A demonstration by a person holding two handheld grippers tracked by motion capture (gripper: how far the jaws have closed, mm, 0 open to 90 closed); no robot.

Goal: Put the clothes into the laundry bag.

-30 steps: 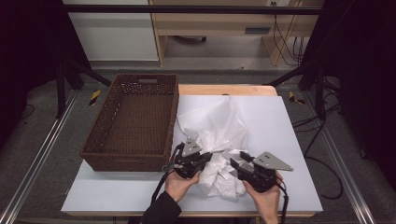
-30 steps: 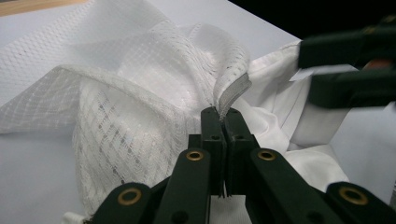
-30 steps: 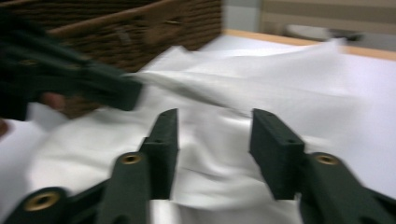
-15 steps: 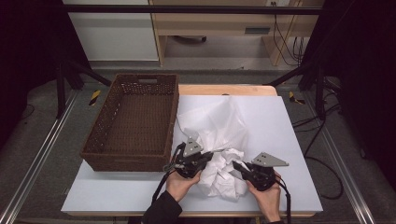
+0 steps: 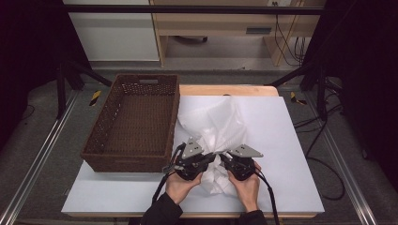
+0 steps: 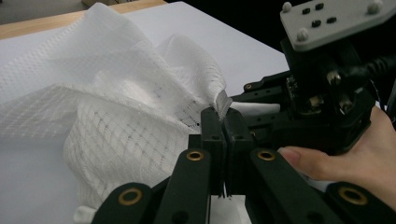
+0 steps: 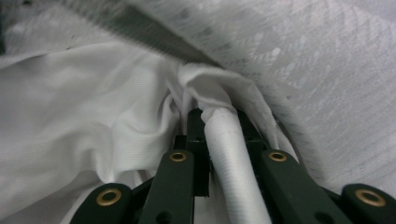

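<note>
a: from the left, what's there?

b: the basket (image 5: 133, 124) sits on the left part of the table (image 5: 291, 154), nothing in it. just to its right lies the white mesh bag (image 5: 218, 126), crumpled, touching the basket's near right corner or close to it (hard to tell which).

a: and the left gripper (image 5: 206, 158)?

b: its jaws are closed on an edge of the bag (image 6: 116, 107); in the left gripper view a small corner of mesh pokes up between the pinched tips.

a: the right gripper (image 5: 224, 158)?

b: right beside the left one, over the bag's near end. its jaws have just been closing, and in the right gripper view a rolled fold of white cloth (image 7: 233, 154) lies between them, pressed from both sides.

a: so what should the person mind?

b: likely the bag is being gathered or opened. the person should hold both pinches firm, part the hands slowly so the thin mesh doesn't slip or tear, and check that each gripper has one layer rather than a bunch.
</note>
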